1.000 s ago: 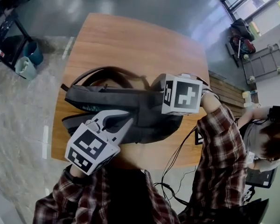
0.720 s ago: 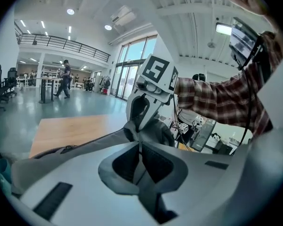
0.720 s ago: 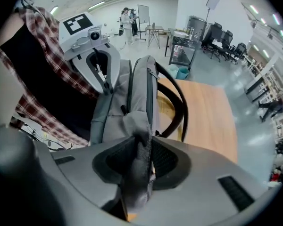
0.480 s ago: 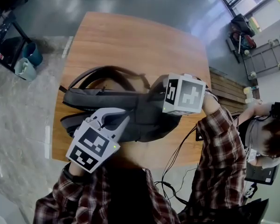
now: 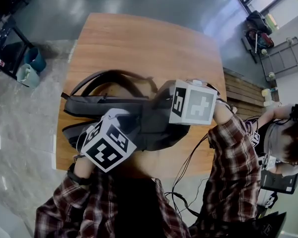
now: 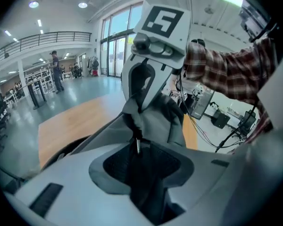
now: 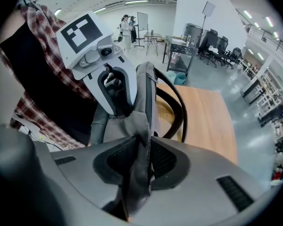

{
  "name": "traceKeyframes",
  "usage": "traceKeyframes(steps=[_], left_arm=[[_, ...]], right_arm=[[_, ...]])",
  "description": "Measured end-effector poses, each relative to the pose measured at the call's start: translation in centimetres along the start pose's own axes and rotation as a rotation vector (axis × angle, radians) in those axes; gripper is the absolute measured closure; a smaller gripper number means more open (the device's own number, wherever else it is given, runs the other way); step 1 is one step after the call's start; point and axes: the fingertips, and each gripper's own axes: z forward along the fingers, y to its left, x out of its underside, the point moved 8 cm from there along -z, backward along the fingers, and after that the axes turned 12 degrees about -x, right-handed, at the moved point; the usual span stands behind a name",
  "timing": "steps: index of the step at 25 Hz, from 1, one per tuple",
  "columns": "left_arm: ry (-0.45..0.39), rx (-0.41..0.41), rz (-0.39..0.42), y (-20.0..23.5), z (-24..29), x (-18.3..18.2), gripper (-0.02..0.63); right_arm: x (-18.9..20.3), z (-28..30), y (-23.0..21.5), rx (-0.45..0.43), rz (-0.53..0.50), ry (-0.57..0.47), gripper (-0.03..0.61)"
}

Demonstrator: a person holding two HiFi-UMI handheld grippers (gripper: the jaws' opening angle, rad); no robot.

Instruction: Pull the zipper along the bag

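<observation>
Your left gripper (image 6: 139, 166) has just opened its jaws wide, and the zipper pull (image 6: 138, 146) stands between them, not gripped. Your right gripper (image 7: 141, 166) has just closed and pinches a fold of the bag (image 5: 154, 123), which lies along the desk's (image 5: 149, 48) near edge.

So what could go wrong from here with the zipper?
The left gripper has just opened its jaws. The zipper pull sits between them ungripped, so closing could miss it or nip the bag instead.
The right gripper has just closed on a thin fold of it, which may slip once pulling starts.
</observation>
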Motion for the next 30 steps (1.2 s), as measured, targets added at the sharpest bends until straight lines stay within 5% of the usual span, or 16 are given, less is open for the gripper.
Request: traceKeyframes(steps=[10,18,30], left_arm=[[0.249,-0.159,0.076,-0.5,2.9,-1.0,0.495],[0.279,-0.118,0.003,0.0,3.6,-0.6,0.583],[0.227,-0.016,-0.054,0.3,1.3,-0.7,0.595]], right_arm=[[0.1,0.0,0.0,0.049,-0.024,-0.012,0.494],[0.6,-0.2,0.7,0.029,-0.050,-0.041,0.502],[0.8,-0.5,0.9,0.033,-0.078,-0.061,0.502]])
